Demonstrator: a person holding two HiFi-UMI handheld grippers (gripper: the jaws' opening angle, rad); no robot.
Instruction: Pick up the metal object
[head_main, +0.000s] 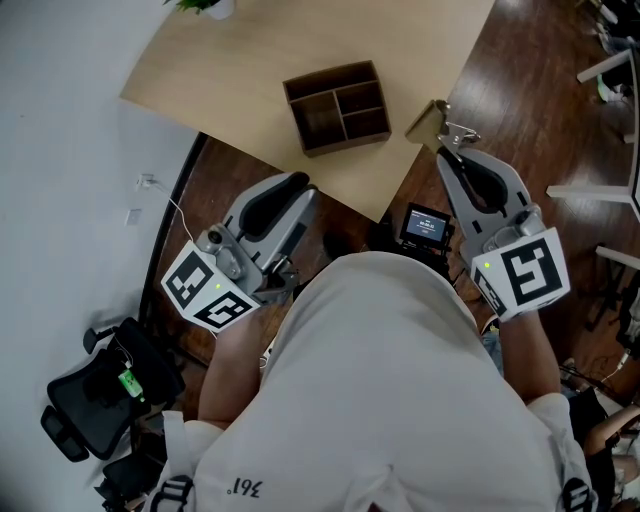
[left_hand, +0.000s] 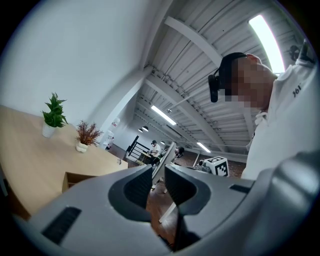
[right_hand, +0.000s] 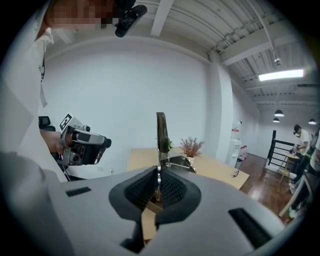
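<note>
**Reader:** Panel A, stage of the task: how far along is the pick-up?

**Legend:** It looks all but done. The right claw (head_main: 450, 148) is clamped on the metal object (head_main: 456, 131). The object is held to the right of the wooden compartment box (head_main: 337, 107), by the tabletop (head_main: 220, 60) corner, and appears lifted clear. By this reading, only a steady hold remains.

**Reader:** And the left claw (head_main: 298, 184)?

**Legend:** It is below and left of the box. Its jaws stand a narrow gap apart with nothing between them.

**Reader:** What does one view show that another does not?

**Legend:** Only the right gripper view shows the grip itself: a thin upright strip of metal pinched between the ribbed pads (right_hand: 142, 189), with a tan piece (right_hand: 148, 222) beneath. Only the head view places the object against the box
</note>
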